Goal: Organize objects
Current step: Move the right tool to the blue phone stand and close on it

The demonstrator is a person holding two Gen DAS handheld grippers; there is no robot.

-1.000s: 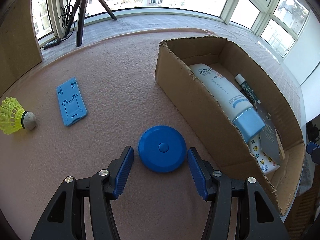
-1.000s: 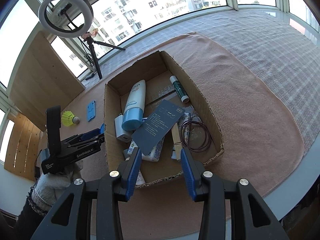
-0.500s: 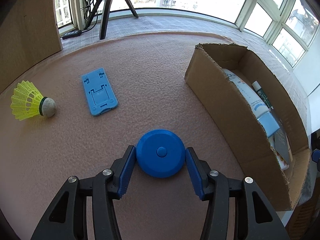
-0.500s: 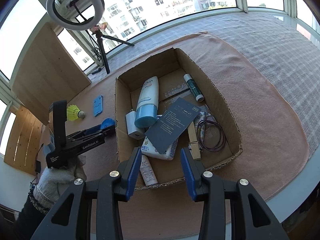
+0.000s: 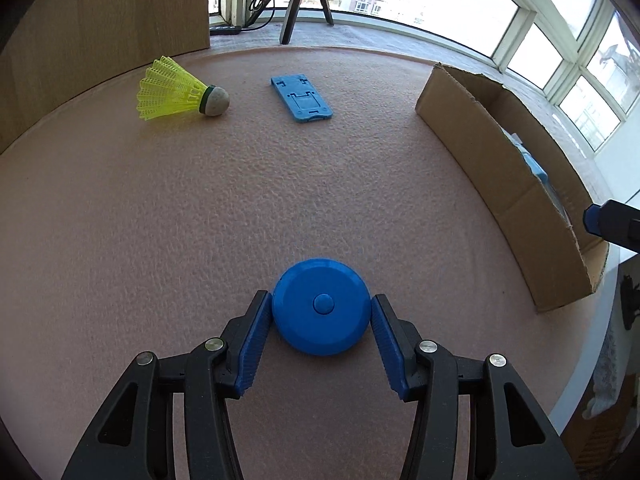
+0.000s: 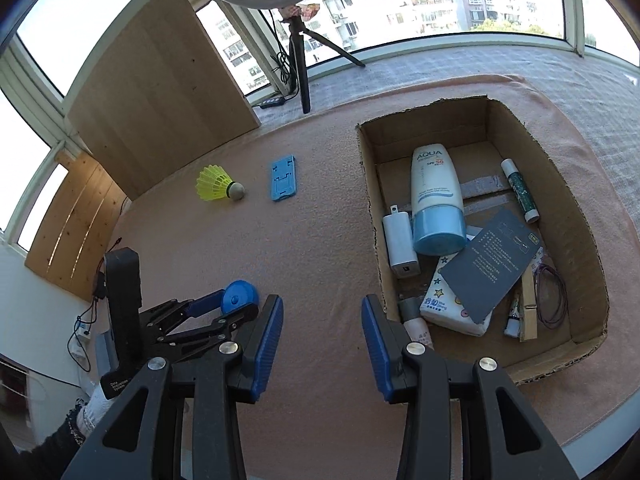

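Left hand-held gripper (image 5: 322,314) has closed onto the blue round case (image 5: 321,306), pads now clamped on its sides; right hand-held gripper (image 6: 322,322) hangs apart, empty; boxing it in the cardboard box (image 6: 576,200) looks next.

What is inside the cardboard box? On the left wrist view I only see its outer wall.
Observer: A white AQUA sunscreen tube lies in the cardboard box, beside a white charger and a dark card.
Operator: Is the right claw carrying anything?
Observer: No. The right claw is open and empty above the pink cloth.
Operator: What holds the left claw?
Observer: A white-gloved hand. The left claw has just been closing its jaws, with the blue tape measure between them.
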